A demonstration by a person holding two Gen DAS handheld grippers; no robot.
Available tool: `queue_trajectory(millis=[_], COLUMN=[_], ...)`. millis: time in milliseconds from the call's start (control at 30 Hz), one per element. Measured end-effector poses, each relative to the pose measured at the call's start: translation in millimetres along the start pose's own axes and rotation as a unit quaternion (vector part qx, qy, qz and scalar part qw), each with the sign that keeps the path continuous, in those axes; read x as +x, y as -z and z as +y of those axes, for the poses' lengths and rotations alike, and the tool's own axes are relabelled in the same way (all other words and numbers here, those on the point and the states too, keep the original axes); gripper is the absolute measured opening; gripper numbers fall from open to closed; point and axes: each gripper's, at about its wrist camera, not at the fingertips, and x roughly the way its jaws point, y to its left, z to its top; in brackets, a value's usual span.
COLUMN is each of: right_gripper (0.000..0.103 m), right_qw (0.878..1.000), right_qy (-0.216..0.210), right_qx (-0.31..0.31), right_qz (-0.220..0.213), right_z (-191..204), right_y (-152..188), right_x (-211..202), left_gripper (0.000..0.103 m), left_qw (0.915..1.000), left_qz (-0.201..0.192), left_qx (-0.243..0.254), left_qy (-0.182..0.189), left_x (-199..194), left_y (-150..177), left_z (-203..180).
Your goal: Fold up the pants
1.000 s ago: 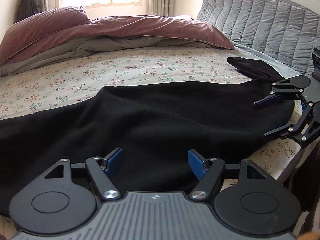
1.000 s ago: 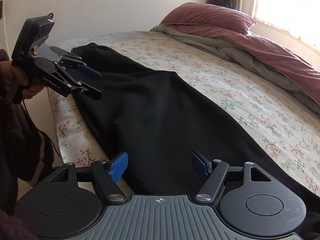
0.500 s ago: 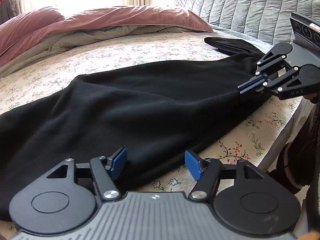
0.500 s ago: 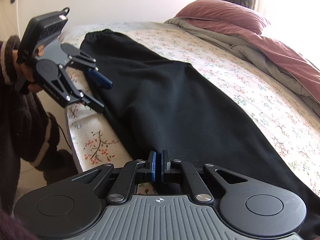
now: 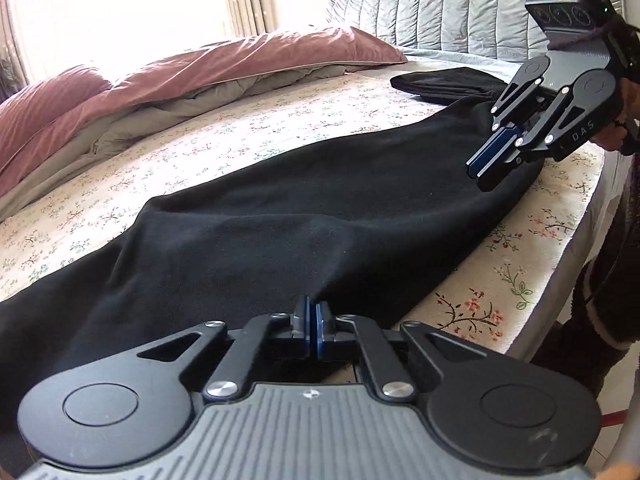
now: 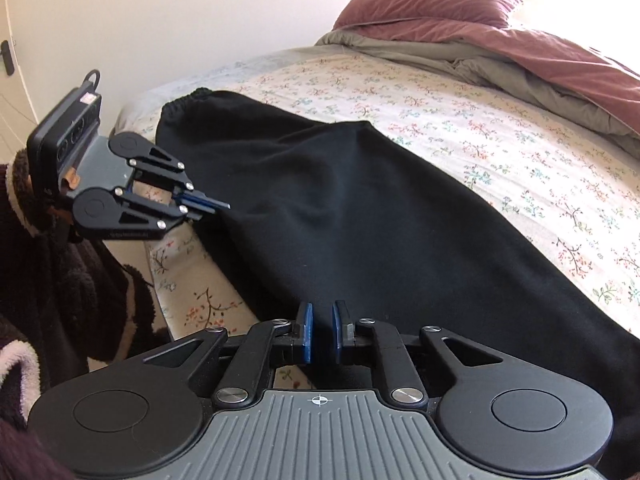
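Inspector: Both grippers have changed since a second ago. Each stood wide open then. At this moment the left gripper (image 5: 312,328) has its blue pads together on the near edge of the pants (image 5: 320,208).

Clerk: Is cloth caught in it?

Inspector: Black cloth rises in a ridge straight to the pads, so it has a pinch of the hem edge. The right view shows the same gripper from the side with its fingers together at the edge of the cloth.

Clerk: And the right gripper (image 6: 320,332)?

Inspector: Its jaws are opening. A narrow gap shows between the pads, with black cloth in it. No firm press on the cloth is visible.

Clerk: Where is the garment?

Inspector: It lies flat and lengthwise on the flowered sheet (image 5: 500,280), along the bed's near edge. Its elastic end (image 6: 188,98) is at the far corner in the right view. The mauve duvet (image 5: 240,64) is bunched well apart from it, toward the window side. A dark fleece sleeve (image 6: 60,280) is behind the left gripper
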Motion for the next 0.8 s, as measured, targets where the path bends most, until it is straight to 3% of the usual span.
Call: queue_trajectory(millis=[167,300,400,467,567,633,667,800], right_gripper=[0.044,0.044,0.044,0.044,0.044,0.044,0.044,0.044], right_qw=[1.0,0.998,0.997,0.996,0.996,0.997,0.997,0.998], right_qy=[0.017,0.041,0.059,0.067,0.067,0.07,0.073,0.061], right_qx=[0.007,0.032,0.034,0.036,0.047,0.037,0.023,0.0], right_qz=[-0.006,-0.022,-0.03,-0.036,-0.039,-0.005,0.018,0.029], right_z=[-5.4,-10.1,-9.6,-9.3,-13.8,-18.0,-20.9,-36.9], right_y=[6.3,4.1,0.4,-3.4,-7.6,-2.6,3.2,27.0], right_x=[-6.2,-1.1,11.6,21.8,40.3,54.7,60.4,37.8], left_gripper=[0.016,0.04,0.053,0.057,0.061,0.061,0.062,0.062], left_qw=[0.9948,0.9934,0.9909,0.9899,0.9915,0.9916,0.9925,0.9943], left_qz=[0.074,0.036,-0.007,-0.02,0.003,0.048,0.057,0.058], left_qx=[0.001,-0.05,-0.102,-0.12,-0.12,-0.114,-0.103,-0.087], left_qy=[0.071,0.097,0.087,0.073,0.05,0.037,0.032,0.023], left_x=[2.3,-7.9,-9.7,1.3,27.0,43.8,45.2,16.6], left_y=[4.7,2.2,-7.5,-14.4,-16.0,-7.5,1.4,25.8], left_z=[9.4,22.9,35.9,40.4,44.6,51.1,53.7,67.9])
